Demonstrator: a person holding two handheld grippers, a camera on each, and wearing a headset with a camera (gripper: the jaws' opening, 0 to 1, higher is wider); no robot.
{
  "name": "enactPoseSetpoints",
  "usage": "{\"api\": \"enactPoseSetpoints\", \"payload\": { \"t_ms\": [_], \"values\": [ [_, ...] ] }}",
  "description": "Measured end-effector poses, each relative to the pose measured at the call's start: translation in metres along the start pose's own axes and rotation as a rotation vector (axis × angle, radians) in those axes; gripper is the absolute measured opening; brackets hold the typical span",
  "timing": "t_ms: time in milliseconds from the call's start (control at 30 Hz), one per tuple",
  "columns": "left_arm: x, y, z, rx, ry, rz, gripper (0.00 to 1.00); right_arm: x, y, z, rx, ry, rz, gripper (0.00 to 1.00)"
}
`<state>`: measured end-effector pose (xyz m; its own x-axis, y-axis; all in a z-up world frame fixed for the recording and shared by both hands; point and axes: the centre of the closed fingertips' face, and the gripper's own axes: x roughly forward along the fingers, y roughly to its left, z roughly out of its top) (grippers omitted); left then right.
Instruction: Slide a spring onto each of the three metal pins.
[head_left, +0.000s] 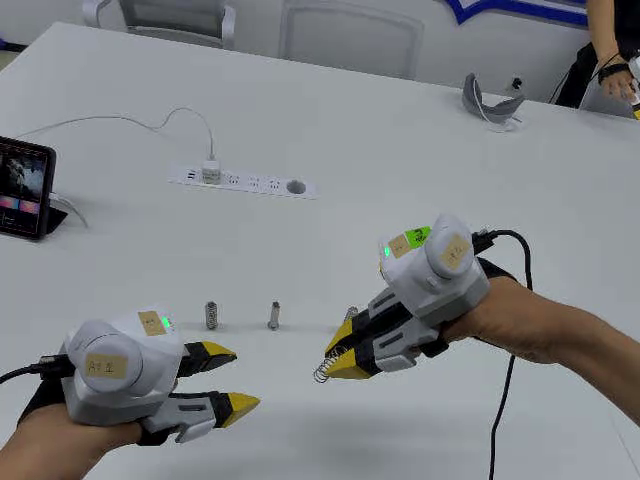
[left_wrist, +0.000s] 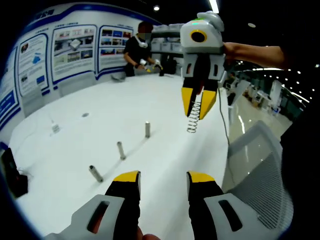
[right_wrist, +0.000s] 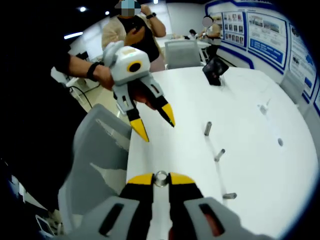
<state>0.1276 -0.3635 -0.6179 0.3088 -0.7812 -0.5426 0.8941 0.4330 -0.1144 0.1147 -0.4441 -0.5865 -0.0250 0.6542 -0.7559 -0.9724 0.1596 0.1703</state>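
Gripping a spring (head_left: 322, 372) by one end, right gripper (head_left: 342, 362) has jaws clenched on it; the coil sticks out past the tips over the counter (head_left: 400, 150), just near of the rightmost pin (head_left: 350, 314). Three metal pins (head_left: 274, 315) stand upright in a left-right row. Leftmost pin (head_left: 211, 315) looks ribbed, can't tell more. Left gripper (head_left: 225, 378) is near-left of the row, jaws released, nothing between them. Power strip (head_left: 245, 183) lies far behind the pins, tablet (head_left: 22, 187) at the left edge.
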Motion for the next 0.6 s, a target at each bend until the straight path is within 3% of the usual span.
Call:
{"api": "enactPoseSetpoints", "payload": {
  "t_ms": [267, 600],
  "values": [
    [-0.017, 0.022, -0.011, -0.063, 0.001, 0.075, 0.45, 0.004, -0.009, -0.013, 0.002, 0.034, -0.015, 0.12],
    [-0.030, 0.037, -0.024, -0.107, 0.011, 0.137, 0.51, 0.012, -0.026, -0.016, -0.009, 0.056, -0.037, 0.12]
  ]
}}
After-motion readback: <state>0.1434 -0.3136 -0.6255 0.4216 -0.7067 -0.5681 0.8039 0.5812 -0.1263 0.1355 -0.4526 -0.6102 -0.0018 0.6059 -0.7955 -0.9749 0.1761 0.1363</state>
